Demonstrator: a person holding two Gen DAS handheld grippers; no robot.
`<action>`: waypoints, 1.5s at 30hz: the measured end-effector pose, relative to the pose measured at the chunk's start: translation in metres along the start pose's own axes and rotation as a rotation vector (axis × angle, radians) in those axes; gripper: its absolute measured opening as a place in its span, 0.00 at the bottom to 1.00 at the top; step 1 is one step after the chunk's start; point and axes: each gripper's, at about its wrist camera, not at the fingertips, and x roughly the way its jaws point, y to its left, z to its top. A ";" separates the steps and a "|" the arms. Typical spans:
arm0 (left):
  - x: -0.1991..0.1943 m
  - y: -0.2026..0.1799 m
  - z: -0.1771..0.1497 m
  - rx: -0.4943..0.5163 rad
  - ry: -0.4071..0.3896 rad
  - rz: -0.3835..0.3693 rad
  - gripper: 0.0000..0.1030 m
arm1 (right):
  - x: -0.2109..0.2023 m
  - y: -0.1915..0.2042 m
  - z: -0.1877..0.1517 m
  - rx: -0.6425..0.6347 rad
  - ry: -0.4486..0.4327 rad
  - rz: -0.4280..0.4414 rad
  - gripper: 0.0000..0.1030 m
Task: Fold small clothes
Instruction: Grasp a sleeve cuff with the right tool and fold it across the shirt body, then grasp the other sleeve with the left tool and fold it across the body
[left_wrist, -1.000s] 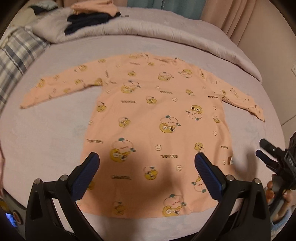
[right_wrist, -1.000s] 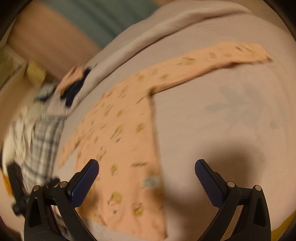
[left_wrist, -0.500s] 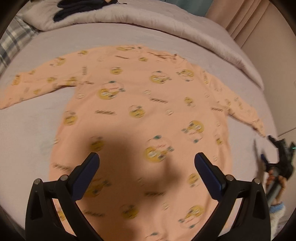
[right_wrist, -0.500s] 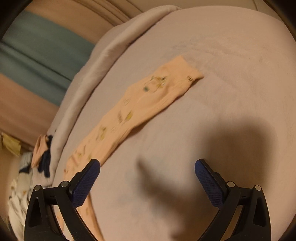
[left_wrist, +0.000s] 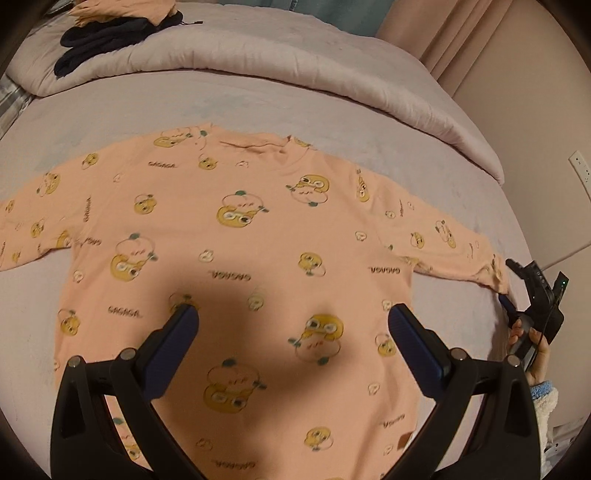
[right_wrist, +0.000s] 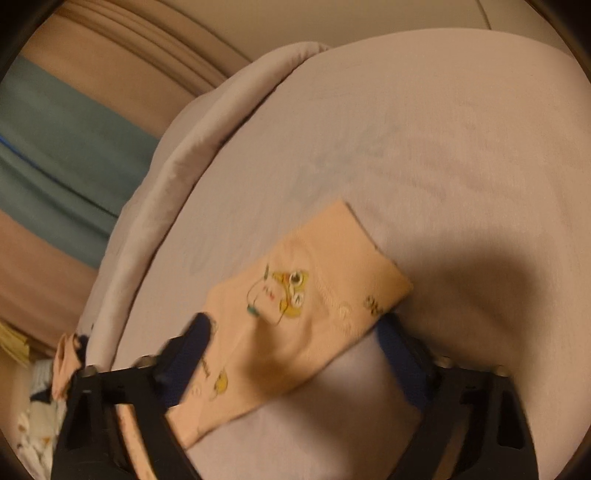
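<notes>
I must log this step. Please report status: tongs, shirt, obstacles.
Left tongs open above shirt, empty. Right tongs closing around sleeve cuff, not yet pinched. Shirt flat, unfolded. Nothing in the way.

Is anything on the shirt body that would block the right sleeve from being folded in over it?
Nothing visible does. The peach shirt lies flat and bare on the bed; the dark clothes sit apart on the duvet. The right gripper is closing around the sleeve cuff.
</notes>
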 end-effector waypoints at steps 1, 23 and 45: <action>0.001 0.001 0.000 -0.003 -0.003 -0.004 0.99 | -0.001 -0.002 0.001 0.016 -0.005 -0.026 0.58; -0.036 0.108 0.006 -0.345 -0.075 -0.192 0.99 | -0.041 0.264 -0.112 -0.659 0.106 0.297 0.08; -0.055 0.210 -0.013 -0.533 -0.097 -0.198 0.99 | 0.012 0.344 -0.308 -1.097 0.454 0.511 0.60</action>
